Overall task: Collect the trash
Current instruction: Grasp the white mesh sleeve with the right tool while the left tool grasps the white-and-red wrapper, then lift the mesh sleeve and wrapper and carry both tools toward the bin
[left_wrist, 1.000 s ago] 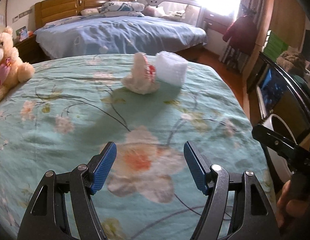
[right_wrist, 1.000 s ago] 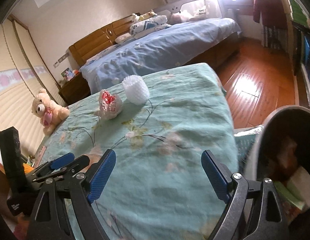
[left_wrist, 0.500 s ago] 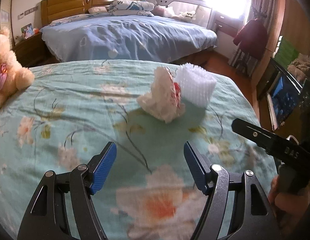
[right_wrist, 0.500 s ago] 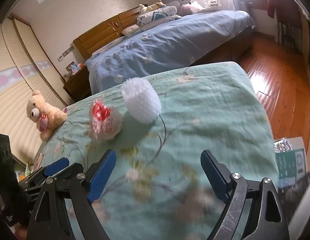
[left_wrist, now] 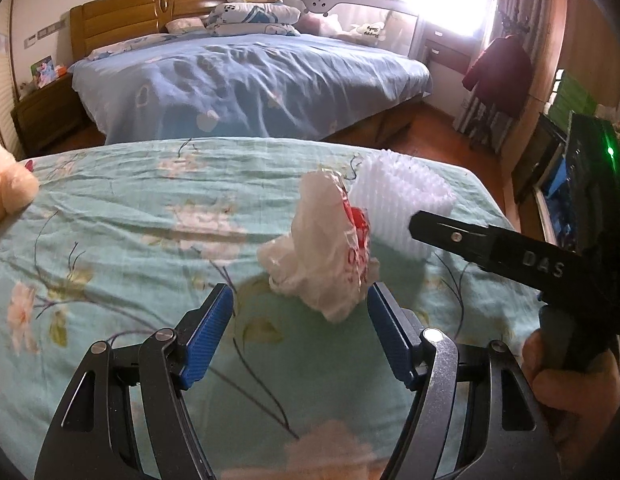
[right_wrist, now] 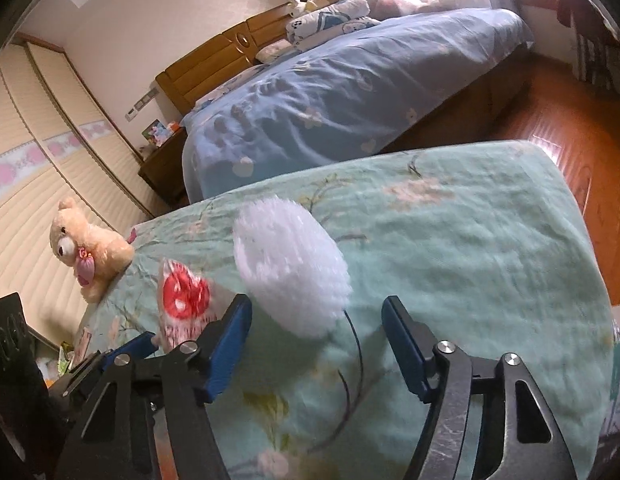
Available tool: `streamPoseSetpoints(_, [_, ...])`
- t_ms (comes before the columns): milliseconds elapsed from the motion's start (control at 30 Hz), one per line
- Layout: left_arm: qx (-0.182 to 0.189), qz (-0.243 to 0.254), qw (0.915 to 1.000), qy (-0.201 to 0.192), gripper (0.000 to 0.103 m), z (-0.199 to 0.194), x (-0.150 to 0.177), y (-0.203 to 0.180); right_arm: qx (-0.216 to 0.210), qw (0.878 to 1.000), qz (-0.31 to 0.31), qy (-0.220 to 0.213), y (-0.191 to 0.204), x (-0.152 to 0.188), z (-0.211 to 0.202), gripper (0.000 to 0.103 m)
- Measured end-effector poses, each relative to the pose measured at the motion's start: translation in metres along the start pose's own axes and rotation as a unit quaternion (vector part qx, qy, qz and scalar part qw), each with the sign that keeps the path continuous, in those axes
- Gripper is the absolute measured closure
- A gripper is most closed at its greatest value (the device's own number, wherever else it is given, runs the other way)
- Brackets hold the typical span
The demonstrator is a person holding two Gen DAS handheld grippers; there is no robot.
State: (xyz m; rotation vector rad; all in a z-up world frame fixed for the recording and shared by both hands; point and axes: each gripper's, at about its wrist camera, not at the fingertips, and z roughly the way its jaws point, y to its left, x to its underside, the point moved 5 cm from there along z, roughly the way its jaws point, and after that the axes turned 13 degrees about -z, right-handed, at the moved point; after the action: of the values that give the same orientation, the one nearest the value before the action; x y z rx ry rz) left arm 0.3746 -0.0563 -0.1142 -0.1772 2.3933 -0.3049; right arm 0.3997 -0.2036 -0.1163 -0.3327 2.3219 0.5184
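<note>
A crumpled white plastic bag with red print (left_wrist: pixel 325 256) lies on the teal floral bedspread (left_wrist: pixel 130 240). A white foam net sleeve (left_wrist: pixel 401 208) sits just right of it, touching. My left gripper (left_wrist: pixel 300 320) is open, its blue pads just short of the bag on either side. My right gripper (right_wrist: pixel 315 332) is open, with the foam sleeve (right_wrist: pixel 290 272) just beyond its fingertips. The bag (right_wrist: pixel 184 300) shows left of the right gripper's left finger. The right gripper's body crosses the left wrist view in front of the sleeve.
A tan teddy bear (right_wrist: pixel 86 248) sits at the bedspread's left edge. A bed with a blue cover (left_wrist: pixel 246 80) and pillows stands beyond. The wooden floor (right_wrist: pixel 569 132) lies to the right, past the bedspread's edge. A nightstand (left_wrist: pixel 46 116) is at far left.
Both grippers have moved forward over the bedspread towards the bag and the foam sleeve, which now loom larger and closer. Both stay open.
</note>
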Motion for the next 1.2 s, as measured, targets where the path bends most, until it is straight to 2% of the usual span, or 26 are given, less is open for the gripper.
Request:
streamPoseSetpoints(33, [0.003, 0.002, 1.0000, 0.000, 0.035, 0.002, -0.001, -0.001, 0.000, 1.000, -0.003, 0.001, 0.001, -0.002, 0.003, 0.048])
streamPoseSetpoints(67, [0.006, 0.003, 1.0000, 0.000, 0.046, 0.003, -0.001, -0.001, -0.001, 1.000, -0.005, 0.004, 0.002, -0.003, 0.007, 0.058])
streamPoseSetpoints(100, [0.010, 0.006, 0.9999, 0.004, 0.054, 0.005, 0.001, -0.003, -0.003, 1.000, -0.006, 0.008, 0.003, -0.003, 0.010, 0.063])
streamPoseSetpoints(133, [0.016, 0.008, 0.9998, 0.011, 0.068, 0.008, 0.002, -0.004, -0.002, 1.000, -0.009, 0.010, 0.004, -0.003, 0.012, 0.068])
streamPoseSetpoints(233, [0.025, 0.011, 0.9994, 0.020, 0.079, 0.009, 0.004, -0.005, 0.005, 1.000, -0.020, 0.005, 0.008, -0.001, 0.009, 0.077])
streamPoseSetpoints(500, [0.034, 0.000, 0.9993, 0.013, 0.081, -0.015, 0.013, -0.001, 0.021, 1.000, -0.017, 0.001, 0.011, 0.024, -0.024, 0.078])
streamPoseSetpoints(933, [0.060, -0.004, 0.9977, 0.031, 0.081, -0.065, 0.071, -0.016, 0.059, 0.998, -0.012, -0.018, 0.030, 0.089, -0.093, 0.078])
streamPoseSetpoints(1200, [0.072, 0.005, 0.9969, 0.031, 0.081, -0.087, 0.092, -0.028, 0.070, 0.997, 0.001, -0.028, 0.037, 0.117, -0.128, 0.078])
